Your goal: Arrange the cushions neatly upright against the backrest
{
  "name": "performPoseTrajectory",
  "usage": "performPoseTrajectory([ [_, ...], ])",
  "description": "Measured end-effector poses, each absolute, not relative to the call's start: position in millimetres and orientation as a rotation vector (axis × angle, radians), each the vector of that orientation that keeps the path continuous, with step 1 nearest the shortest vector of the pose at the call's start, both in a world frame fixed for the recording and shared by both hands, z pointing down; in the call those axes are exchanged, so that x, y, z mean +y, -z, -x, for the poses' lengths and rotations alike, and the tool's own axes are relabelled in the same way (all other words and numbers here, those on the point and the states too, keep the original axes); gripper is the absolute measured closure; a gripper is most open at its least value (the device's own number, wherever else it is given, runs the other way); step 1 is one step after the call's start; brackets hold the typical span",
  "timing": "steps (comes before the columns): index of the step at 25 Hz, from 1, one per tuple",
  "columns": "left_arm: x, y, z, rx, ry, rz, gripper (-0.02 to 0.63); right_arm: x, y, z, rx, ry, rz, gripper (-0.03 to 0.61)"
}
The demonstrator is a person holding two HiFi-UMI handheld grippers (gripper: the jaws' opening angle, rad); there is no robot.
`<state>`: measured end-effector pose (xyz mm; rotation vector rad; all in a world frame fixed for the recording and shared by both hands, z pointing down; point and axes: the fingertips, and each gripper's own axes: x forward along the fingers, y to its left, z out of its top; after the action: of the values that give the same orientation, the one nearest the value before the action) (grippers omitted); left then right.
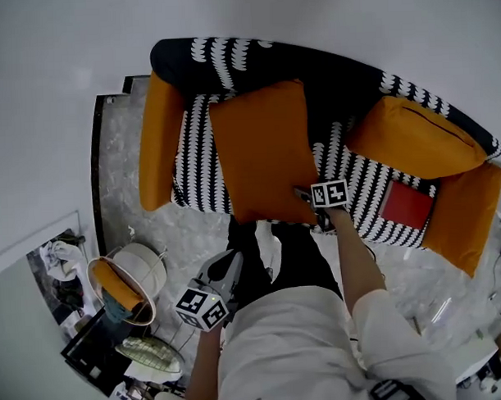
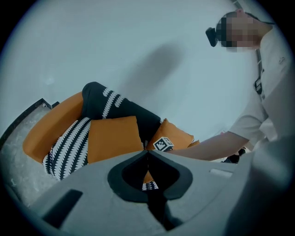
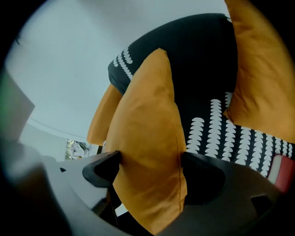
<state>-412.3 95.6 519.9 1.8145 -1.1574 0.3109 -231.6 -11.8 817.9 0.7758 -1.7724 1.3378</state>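
A black-and-white patterned sofa (image 1: 345, 81) with orange arms holds two orange cushions. The left cushion (image 1: 261, 154) leans over the seat toward the backrest. The right cushion (image 1: 416, 136) rests in the right corner. My right gripper (image 1: 304, 193) is at the left cushion's near right corner. In the right gripper view its jaws (image 3: 150, 161) stand wide on either side of that cushion (image 3: 147, 138), which is not pinched. My left gripper (image 1: 234, 261) hangs shut and empty in front of the sofa, near the person's body; its tips (image 2: 147, 152) meet.
A red flat thing (image 1: 406, 204) lies on the seat under the right cushion. A round white stand (image 1: 130, 277) and clutter sit on the floor at the lower left. The sofa stands against a pale wall.
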Motion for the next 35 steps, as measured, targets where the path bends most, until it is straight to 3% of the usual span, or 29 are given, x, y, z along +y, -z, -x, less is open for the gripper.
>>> performPoseTrajectory([
  [5, 87, -526, 422, -1.084, -0.370, -1.828, 0.601, -8, -821, 240, -1.752, -1.354, -0.751, 0.202],
  [8, 75, -530, 430, -1.035, -0.386, -1.855, 0.601, -8, -808, 253, -1.766, -1.286, -0.766, 0.341],
  [14, 34, -524, 451, -0.934, -0.409, -1.935, 0.601, -8, -761, 298, -1.816, -1.104, -0.744, 0.450],
  [23, -5, -523, 489, -0.768, -0.420, -2.049, 0.601, -22, -657, 394, -1.986, -0.589, -0.661, 0.494],
  [35, -51, -519, 537, -0.723, -0.428, -2.172, 0.601, -120, -580, 409, -2.068, -0.026, -0.556, 0.522],
])
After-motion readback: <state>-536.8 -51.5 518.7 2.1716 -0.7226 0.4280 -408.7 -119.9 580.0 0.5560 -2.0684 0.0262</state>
